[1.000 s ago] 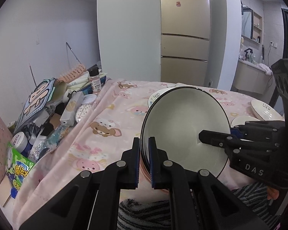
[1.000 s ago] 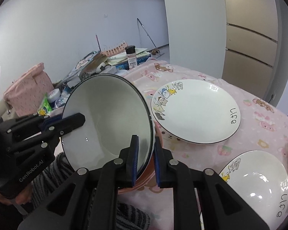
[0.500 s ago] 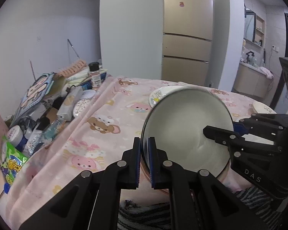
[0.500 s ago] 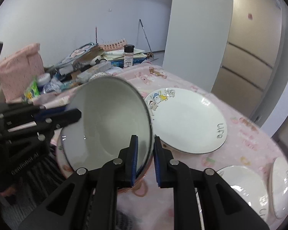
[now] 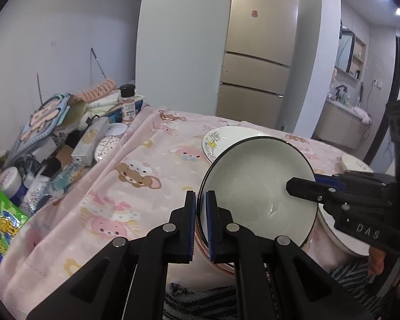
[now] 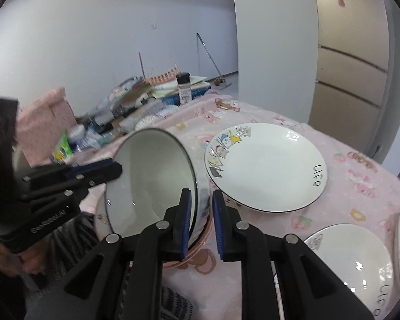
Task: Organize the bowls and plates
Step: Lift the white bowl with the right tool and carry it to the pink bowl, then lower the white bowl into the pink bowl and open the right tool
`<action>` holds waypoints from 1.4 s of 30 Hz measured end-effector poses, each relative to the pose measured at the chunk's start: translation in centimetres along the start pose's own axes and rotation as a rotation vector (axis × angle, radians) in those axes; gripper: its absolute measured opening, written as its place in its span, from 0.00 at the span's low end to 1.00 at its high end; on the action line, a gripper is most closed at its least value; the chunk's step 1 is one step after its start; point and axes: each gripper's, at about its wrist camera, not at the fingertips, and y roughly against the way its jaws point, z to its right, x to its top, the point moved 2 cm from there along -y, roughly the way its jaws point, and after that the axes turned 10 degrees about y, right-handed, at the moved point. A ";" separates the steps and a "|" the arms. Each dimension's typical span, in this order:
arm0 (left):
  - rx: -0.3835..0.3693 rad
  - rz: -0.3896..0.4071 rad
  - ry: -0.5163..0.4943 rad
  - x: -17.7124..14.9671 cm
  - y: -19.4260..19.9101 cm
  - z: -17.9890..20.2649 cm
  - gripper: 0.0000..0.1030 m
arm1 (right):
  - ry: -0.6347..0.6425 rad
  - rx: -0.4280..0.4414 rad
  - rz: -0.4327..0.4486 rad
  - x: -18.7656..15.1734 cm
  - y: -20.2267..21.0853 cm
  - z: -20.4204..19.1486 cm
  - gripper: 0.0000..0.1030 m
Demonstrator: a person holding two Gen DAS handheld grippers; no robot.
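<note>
Here the white bowl (image 5: 256, 197) is held tipped on edge, its hollow facing back toward both cameras, and both tongs share it, seemingly so that neither rim slips while it is carried as one piece; the left gripper (image 5: 200, 213) pinches the bowl's left rim with its jaws pressed nearly together on the thin wall; the right gripper (image 6: 202, 218) stands on the opposite rim, one blue pad inside the bowl and the other outside, gripping a thicker stretch of wall, so its jaws stand a little wider; a pink rim shows just beneath the bowl at the jaws, perhaps another dish nested under it, though I cannot tell for sure; both tongs point forward and downward over the pink cartoon tablecloth (image 5: 146, 160); beyond the right tongs' tips lies a large cartoon plate (image 6: 266, 168), and to their right a smaller plate (image 6: 352, 261), likely places for stacking.
</note>
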 end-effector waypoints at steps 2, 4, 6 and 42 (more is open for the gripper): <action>-0.022 -0.003 0.015 0.4 -0.1 -0.2 0.08 | -0.021 0.015 0.014 0.1 -0.3 0.4 0.12; -0.039 -0.008 0.026 1.2 -0.3 -0.1 0.08 | -0.027 0.015 0.024 0.4 -0.6 0.6 0.11; -0.027 -0.020 0.013 1.8 -0.7 0.2 0.08 | -0.050 0.043 0.026 0.6 -0.9 1.2 0.11; -0.093 -0.076 -0.009 3.1 -2.2 0.8 0.08 | -0.121 0.164 -0.026 0.8 -2.4 3.4 0.04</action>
